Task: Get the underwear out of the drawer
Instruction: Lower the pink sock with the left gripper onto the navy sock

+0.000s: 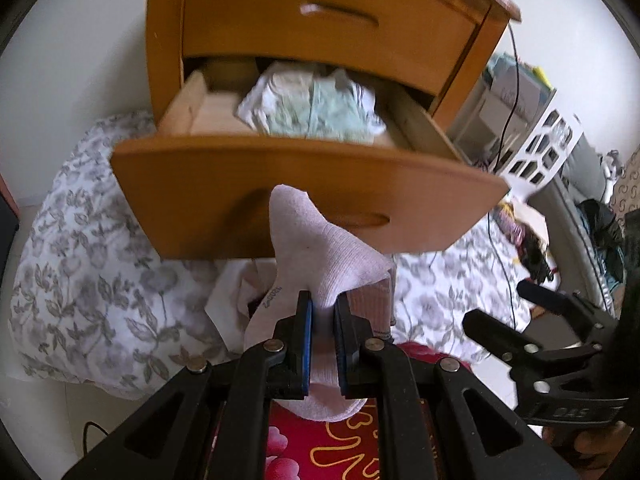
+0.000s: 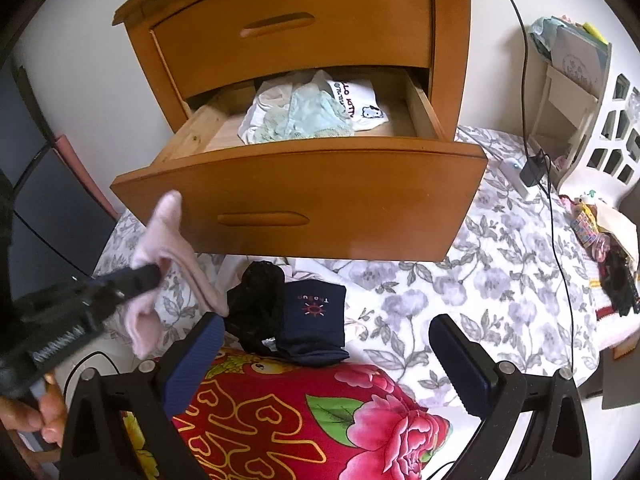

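Note:
My left gripper (image 1: 323, 306) is shut on a pale pink sock (image 1: 316, 252), which hangs in front of the open wooden drawer (image 1: 304, 196). From the right wrist view the same left gripper (image 2: 150, 274) holds the pink sock (image 2: 168, 248) low at the left, above the bedding. The drawer (image 2: 320, 192) holds a heap of white and mint-green underwear (image 2: 308, 118), blurred in the left wrist view as the underwear (image 1: 312, 108). My right gripper (image 2: 326, 338) stands open with nothing between its fingers, above a dark blue garment (image 2: 314, 316) and a black lacy piece (image 2: 256, 292) on the bed.
The bedside cabinet's upper drawer (image 2: 296, 24) is closed. A grey floral quilt (image 2: 480, 280) and a red flowered blanket (image 2: 304, 420) lie below. A white perforated basket (image 2: 608, 136), a charger (image 2: 534, 170) with cables and clutter sit at the right.

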Demonstrator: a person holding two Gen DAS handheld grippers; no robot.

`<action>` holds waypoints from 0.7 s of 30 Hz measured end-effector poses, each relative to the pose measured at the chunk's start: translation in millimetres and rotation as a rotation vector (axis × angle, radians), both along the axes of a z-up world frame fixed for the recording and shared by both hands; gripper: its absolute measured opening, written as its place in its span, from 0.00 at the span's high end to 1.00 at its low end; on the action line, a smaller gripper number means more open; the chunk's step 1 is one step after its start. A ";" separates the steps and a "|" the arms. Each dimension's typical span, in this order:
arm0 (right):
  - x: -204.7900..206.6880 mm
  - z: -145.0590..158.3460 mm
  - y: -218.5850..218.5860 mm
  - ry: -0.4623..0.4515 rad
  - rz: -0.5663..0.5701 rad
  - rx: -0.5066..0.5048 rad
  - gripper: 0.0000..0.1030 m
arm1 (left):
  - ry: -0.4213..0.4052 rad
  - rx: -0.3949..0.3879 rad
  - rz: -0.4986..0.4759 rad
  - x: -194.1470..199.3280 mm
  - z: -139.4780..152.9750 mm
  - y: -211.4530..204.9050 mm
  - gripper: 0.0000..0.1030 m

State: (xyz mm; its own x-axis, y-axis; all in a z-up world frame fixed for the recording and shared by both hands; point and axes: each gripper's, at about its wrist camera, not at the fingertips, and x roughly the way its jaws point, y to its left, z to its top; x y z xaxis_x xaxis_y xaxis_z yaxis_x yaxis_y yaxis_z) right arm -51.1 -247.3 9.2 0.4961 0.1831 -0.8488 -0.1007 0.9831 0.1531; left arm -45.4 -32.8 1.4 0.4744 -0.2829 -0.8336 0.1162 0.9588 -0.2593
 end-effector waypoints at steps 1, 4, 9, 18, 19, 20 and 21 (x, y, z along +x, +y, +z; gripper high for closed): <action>0.8 -1.1 -0.5 0.003 0.000 0.000 0.00 | 0.009 0.001 -0.003 1.3 -3.7 -1.5 0.90; 2.3 -3.7 -1.1 0.009 0.001 0.002 0.00 | 0.042 0.007 -0.012 6.0 -15.5 -6.3 0.90; 6.3 -9.9 -4.5 0.024 -0.007 0.004 0.00 | 0.078 0.012 -0.014 15.1 -28.4 -11.8 0.90; 12.0 -18.7 -9.6 0.046 -0.017 0.006 0.00 | 0.161 0.012 -0.035 35.1 -57.5 -27.1 0.90; 12.7 -19.5 -10.4 0.048 -0.018 0.006 0.00 | 0.168 0.012 -0.033 36.6 -59.7 -27.4 0.90; 13.2 -20.4 -11.0 0.050 -0.020 0.006 0.00 | 0.178 0.012 -0.032 38.7 -62.5 -27.7 0.90; 13.7 -21.3 -11.6 0.052 -0.021 0.006 0.00 | 0.184 0.014 -0.031 40.4 -64.3 -28.1 0.90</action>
State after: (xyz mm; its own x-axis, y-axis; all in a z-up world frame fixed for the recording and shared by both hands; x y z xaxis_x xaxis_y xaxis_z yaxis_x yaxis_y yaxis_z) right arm -37.4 -258.9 -12.1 0.4549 0.1784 -0.8725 -0.0720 0.9839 0.1636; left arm -5.0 -60.9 -62.9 0.3052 -0.2832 -0.9092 0.0975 0.9590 -0.2660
